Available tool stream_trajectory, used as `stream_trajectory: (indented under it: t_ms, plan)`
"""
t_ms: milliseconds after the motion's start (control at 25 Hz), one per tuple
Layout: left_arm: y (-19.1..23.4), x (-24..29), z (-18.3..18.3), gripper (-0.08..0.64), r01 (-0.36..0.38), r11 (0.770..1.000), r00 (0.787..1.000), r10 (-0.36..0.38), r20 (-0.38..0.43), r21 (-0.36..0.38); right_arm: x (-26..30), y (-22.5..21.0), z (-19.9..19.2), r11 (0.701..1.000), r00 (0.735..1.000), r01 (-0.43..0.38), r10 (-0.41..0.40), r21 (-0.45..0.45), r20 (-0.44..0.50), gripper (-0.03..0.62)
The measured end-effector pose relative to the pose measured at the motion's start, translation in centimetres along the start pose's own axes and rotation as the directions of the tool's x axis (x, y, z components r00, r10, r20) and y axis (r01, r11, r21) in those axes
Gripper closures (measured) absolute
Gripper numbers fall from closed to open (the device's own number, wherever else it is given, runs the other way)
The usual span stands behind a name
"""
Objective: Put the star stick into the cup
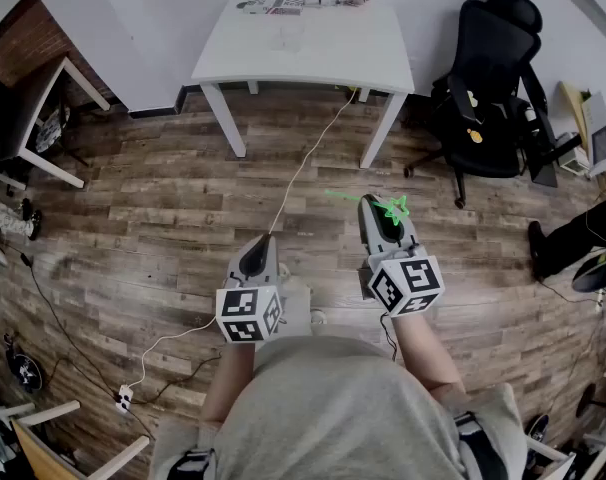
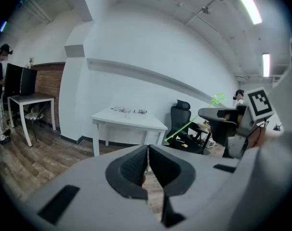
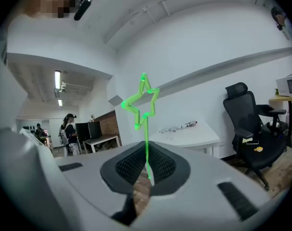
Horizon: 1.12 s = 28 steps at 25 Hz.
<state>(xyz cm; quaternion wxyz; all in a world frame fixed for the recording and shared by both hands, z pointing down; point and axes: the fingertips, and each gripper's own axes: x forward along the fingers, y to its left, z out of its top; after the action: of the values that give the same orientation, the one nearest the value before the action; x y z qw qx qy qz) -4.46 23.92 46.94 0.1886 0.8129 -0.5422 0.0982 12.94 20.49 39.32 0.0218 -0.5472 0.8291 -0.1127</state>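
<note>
The star stick [image 3: 141, 103] is thin, bright green, with an open star at its top, and it stands upright between the pads of my right gripper [image 3: 147, 170], which is shut on its shaft. In the head view the right gripper [image 1: 375, 206] hovers over the wood floor with the star [image 1: 393, 208] at its tip. My left gripper [image 1: 258, 242] floats beside it on the left, shut [image 2: 148, 166] with nothing in it. A faint clear cup [image 1: 289, 37] seems to stand on the white table [image 1: 363, 63], well ahead of both grippers.
A black office chair [image 1: 485, 86] stands right of the table. A white cable [image 1: 301, 168] runs across the floor to a power strip [image 1: 124, 399]. Another desk [image 1: 45, 103] is at the left, and clutter lies along the right wall. A person [image 3: 69, 131] stands far off.
</note>
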Motion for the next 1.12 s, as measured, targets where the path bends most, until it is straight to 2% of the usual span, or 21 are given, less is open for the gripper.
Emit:
stream_trajectory:
  t_ms: [160,360,800,1120]
  plan:
    - [-2.6,-3.3,-1.2,0.546,0.009,1.0,1.0,-0.009,0.002,0.013,-4.2,1.1,-0.3,1.0,1.0,-0.009,0.009,-0.007,0.0,0.581]
    - [-4.1,-4.6,-0.4,0.546,0.013,0.999,0.999,-0.014,0.035,0.049,-6.7,2.0,0.2,1.0,0.999,-0.028,0.028,-0.014,0.018,0.581]
    - [-5.4,-5.7,0.0,0.546,0.008,0.998,0.998,-0.012,0.061,0.065,-8.0,2.9,0.4,0.996,0.997,-0.067,0.069,-0.056,0.022,0.578]
    - [-5.5,-5.6,-0.3,0.546,0.016,0.997,0.999,-0.02,0.048,0.071,-7.7,2.5,0.0,0.998,0.998,-0.061,0.061,-0.035,0.01,0.578]
